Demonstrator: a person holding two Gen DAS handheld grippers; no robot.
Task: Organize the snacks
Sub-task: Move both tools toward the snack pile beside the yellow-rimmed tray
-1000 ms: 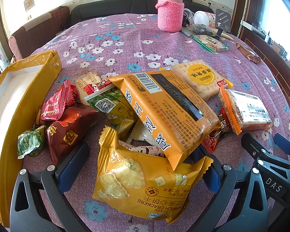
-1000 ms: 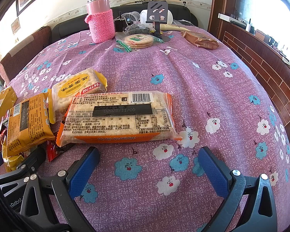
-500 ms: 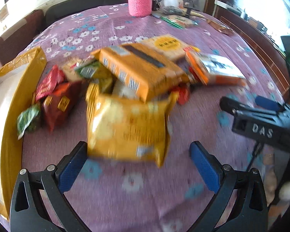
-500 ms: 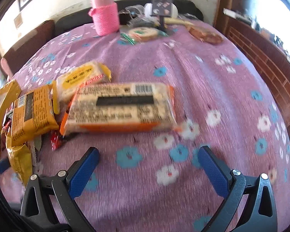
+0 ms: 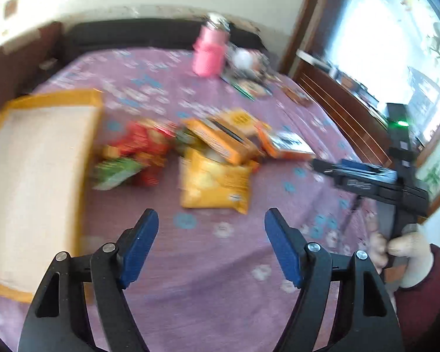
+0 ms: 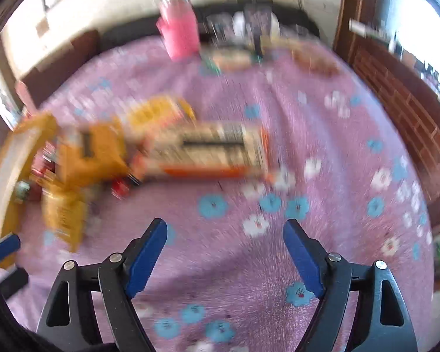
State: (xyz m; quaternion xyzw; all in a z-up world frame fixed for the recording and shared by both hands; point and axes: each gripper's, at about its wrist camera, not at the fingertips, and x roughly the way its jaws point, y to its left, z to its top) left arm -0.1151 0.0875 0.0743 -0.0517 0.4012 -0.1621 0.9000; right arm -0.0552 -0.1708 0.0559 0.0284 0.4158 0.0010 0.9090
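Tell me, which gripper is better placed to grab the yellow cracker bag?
Probably the left gripper: the crinkly yellow cracker bag lies straight ahead of its closing, empty jaws. The right gripper faces bare cloth.

Snack pile (image 5: pixel 208 158) right of box (image 5: pixel 35 182), flask (image 5: pixel 209 52) behind.

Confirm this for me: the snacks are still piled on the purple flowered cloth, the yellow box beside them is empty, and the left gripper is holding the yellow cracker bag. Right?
Not quite. The left gripper holds nothing: the left wrist view shows its jaws closing on empty air, with the yellow cracker bag lying on the purple flowered cloth ahead of them. The pile and the empty yellow box are as you said.
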